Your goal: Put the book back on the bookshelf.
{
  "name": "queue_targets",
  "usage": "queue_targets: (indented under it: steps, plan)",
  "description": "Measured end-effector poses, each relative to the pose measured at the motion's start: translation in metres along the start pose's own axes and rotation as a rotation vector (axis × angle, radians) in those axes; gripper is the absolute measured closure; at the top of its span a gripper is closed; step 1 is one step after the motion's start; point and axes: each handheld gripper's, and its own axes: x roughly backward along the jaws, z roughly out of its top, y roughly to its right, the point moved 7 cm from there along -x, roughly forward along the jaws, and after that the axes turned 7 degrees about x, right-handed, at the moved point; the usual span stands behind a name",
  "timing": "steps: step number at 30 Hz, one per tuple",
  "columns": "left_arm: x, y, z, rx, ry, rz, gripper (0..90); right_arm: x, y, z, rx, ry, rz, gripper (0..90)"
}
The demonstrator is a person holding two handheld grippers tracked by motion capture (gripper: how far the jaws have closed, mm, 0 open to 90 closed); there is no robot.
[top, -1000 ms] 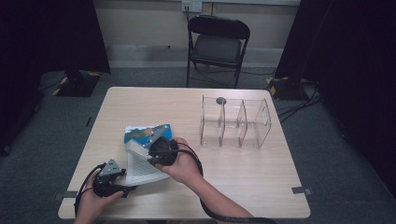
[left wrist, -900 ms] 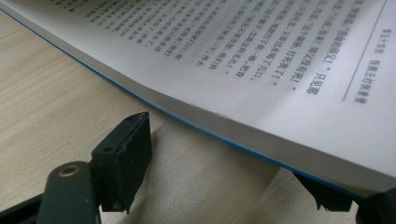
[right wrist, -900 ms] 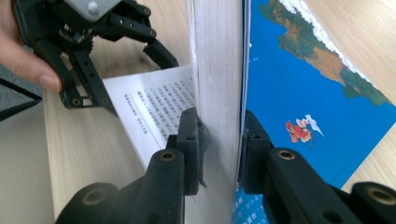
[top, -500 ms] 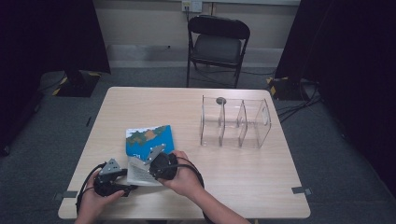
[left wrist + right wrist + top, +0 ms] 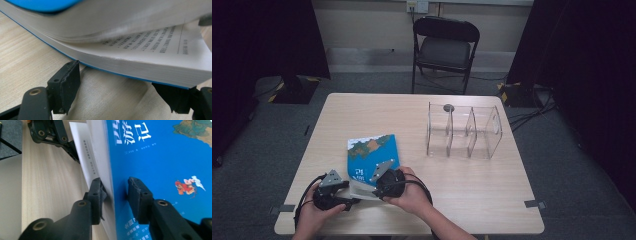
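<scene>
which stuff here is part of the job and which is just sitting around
In the job:
- blue book, part open near the table's front edge
- left tongs, jaws apart at its lower pages
- right tongs, jaws astride its cover edge

Lying about:
- clear divided rack
- folding chair

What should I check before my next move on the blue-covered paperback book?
1. Right gripper placement: one jaw lies under the top pages and one over the cover of the blue-covered paperback book. Ok.
2. Right grip firmness: cannot tell whether the jaws pinch.
3. Left gripper: jaws are spread wide at the edge of the lower page block. Ok.
4. Page split: the upper pages bow up off the lower block. Ok.
5. The clear plastic divider rack stands apart from the book. Ok.
</scene>
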Motion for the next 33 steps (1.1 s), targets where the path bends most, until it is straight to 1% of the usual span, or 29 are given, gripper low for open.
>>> queue_targets:
  steps: [3,4,6,7,8,9,11,13,14,15,16,17,18,19,20,21,23,25,27,30,31,33]
  plan:
    - [0.0,0.0,0.0,0.003,-0.004,-0.001,22.5,-0.003,-0.003,-0.002,0.009,0.005,0.016,55.0]
    - [0.0,0.0,0.0,-0.025,-0.019,0.012,22.6,-0.003,-0.004,-0.003,0.003,0.008,0.029,52.8]
    - [0.0,0.0,-0.001,-0.033,-0.025,0.01,22.8,-0.003,-0.004,-0.004,-0.017,0.031,0.053,51.6]
    - [0.0,0.0,-0.001,-0.034,-0.025,0.009,22.7,-0.003,-0.003,-0.005,-0.047,0.045,0.07,50.5]
    - [0.0,0.0,-0.001,-0.035,-0.025,0.008,22.7,-0.003,-0.001,-0.006,-0.065,0.068,0.086,48.8]
    - [0.0,0.001,0.0,-0.023,-0.016,0.007,22.6,-0.002,-0.001,-0.007,-0.072,0.08,0.097,46.1]
    - [0.0,0.001,0.0,-0.024,-0.02,0.006,22.5,-0.003,0.0,-0.01,-0.06,0.101,0.102,42.0]
    - [0.0,0.0,0.0,-0.028,-0.028,0.006,22.5,-0.004,-0.003,-0.01,-0.041,0.109,0.104,36.1]
    - [0.001,0.0,0.0,-0.03,-0.032,0.005,22.6,-0.006,-0.003,-0.01,-0.015,0.1,0.081,34.2]
    - [0.0,0.001,0.0,-0.017,-0.022,0.005,22.7,-0.007,-0.005,-0.009,0.007,0.091,0.063,30.1]
    - [0.0,0.001,0.0,-0.015,-0.023,0.008,22.9,-0.009,-0.006,-0.008,0.017,0.09,0.059,27.2]
    - [0.001,0.002,0.001,-0.014,-0.024,0.01,23.1,-0.011,-0.008,-0.008,0.029,0.088,0.038,25.8]
    - [0.002,0.001,0.001,-0.037,-0.033,0.013,23.1,-0.014,-0.009,-0.007,0.054,0.085,0.013,24.1]
    - [0.002,0.001,0.002,-0.034,-0.029,0.012,23.0,-0.016,-0.01,-0.007,0.074,0.082,-0.002,23.0]
    - [0.002,0.001,0.002,-0.032,-0.029,0.01,23.0,-0.018,-0.01,-0.007,0.096,0.086,-0.03,22.9]
    - [0.002,0.002,0.003,-0.018,-0.018,0.01,22.9,-0.02,-0.009,-0.007,0.115,0.094,-0.047,22.7]
    - [0.003,0.002,0.004,-0.026,-0.022,0.01,22.9,-0.024,-0.008,-0.007,0.145,0.107,-0.08,22.6]
    - [0.004,0.003,0.006,-0.018,-0.015,0.006,22.9,-0.026,-0.007,-0.006,0.145,0.109,-0.101,22.6]
    - [0.005,0.003,0.007,-0.033,-0.022,0.011,23.1,-0.028,-0.007,-0.005,0.152,0.106,-0.115,22.5]
    - [0.005,0.003,0.008,-0.027,-0.024,0.011,23.0,-0.032,-0.008,-0.004,0.181,0.104,-0.145,21.5]
    - [0.005,0.003,0.008,-0.025,-0.025,0.011,23.0,-0.033,-0.008,-0.004,0.187,0.107,-0.165,21.5]
    - [0.005,0.003,0.009,-0.026,-0.025,0.012,23.0,-0.035,-0.007,-0.004,0.205,0.12,-0.181,21.7]
